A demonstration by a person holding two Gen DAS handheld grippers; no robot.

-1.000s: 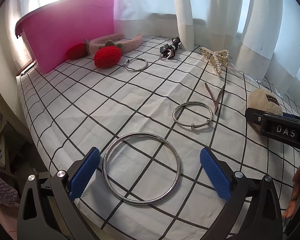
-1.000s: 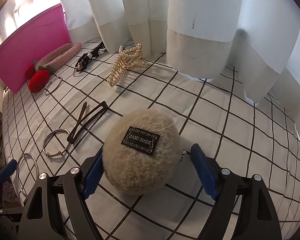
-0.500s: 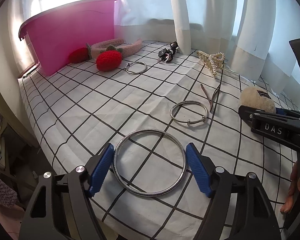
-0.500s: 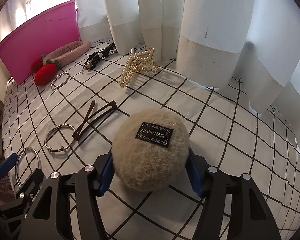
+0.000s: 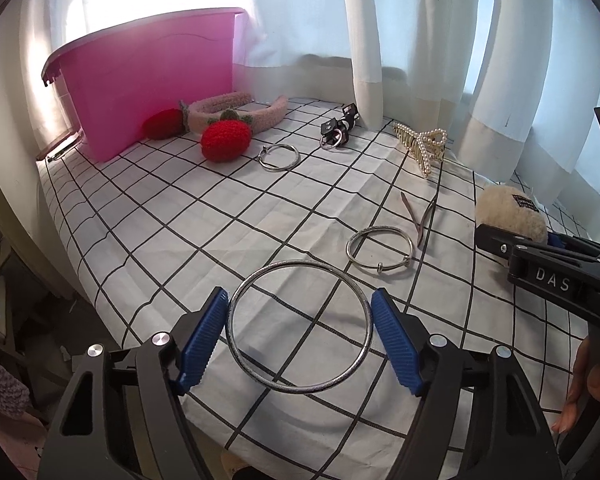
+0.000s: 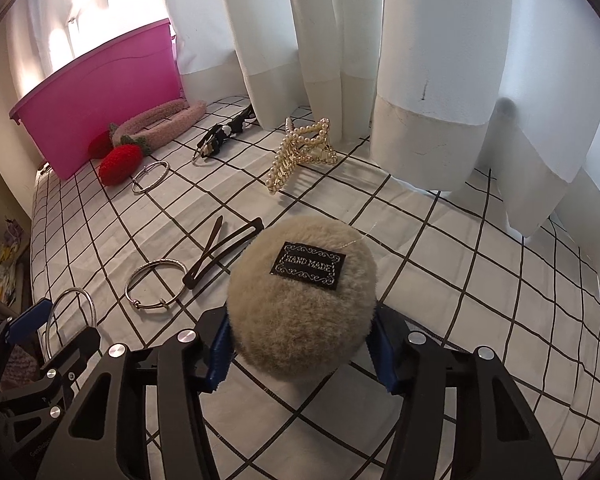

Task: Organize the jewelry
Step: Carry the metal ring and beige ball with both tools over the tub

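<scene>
Along the left wrist view, the left gripper (image 5: 300, 344) is angling down toward the checked cloth (image 5: 180, 232), its blue pads (image 5: 204, 340) pressing on both outer sides of the large silver bangle (image 5: 300, 326), which is sitting slightly above the cloth and casting a shadow under it. Just beyond it, a smaller silver bangle (image 5: 380, 250) is lying flat beside a brown hair clip (image 5: 416, 216). Farther back, a pearl claw clip (image 5: 420, 144), a thin hoop (image 5: 279, 157), a red knitted strawberry (image 5: 226, 140) and a fuzzy pink headband (image 5: 240, 110) are lying before the pink tub (image 5: 152, 88). At the right edge, a person's fingers (image 5: 580, 392) are gripping the other tool's handle.

Across the right wrist view, the right gripper (image 6: 302, 344) is also pointing downward, its pads (image 6: 220, 344) squeezing the sides of a beige fluffy pompom (image 6: 300, 308) with a black "HAND MADE" label (image 6: 308, 265). It is sitting on the cloth (image 6: 460, 280), just right of the hair clip (image 6: 220, 252) and bangle (image 6: 156, 286). The left gripper (image 6: 56, 316) is showing at lower left, pinching its ring (image 6: 70, 312).
</scene>
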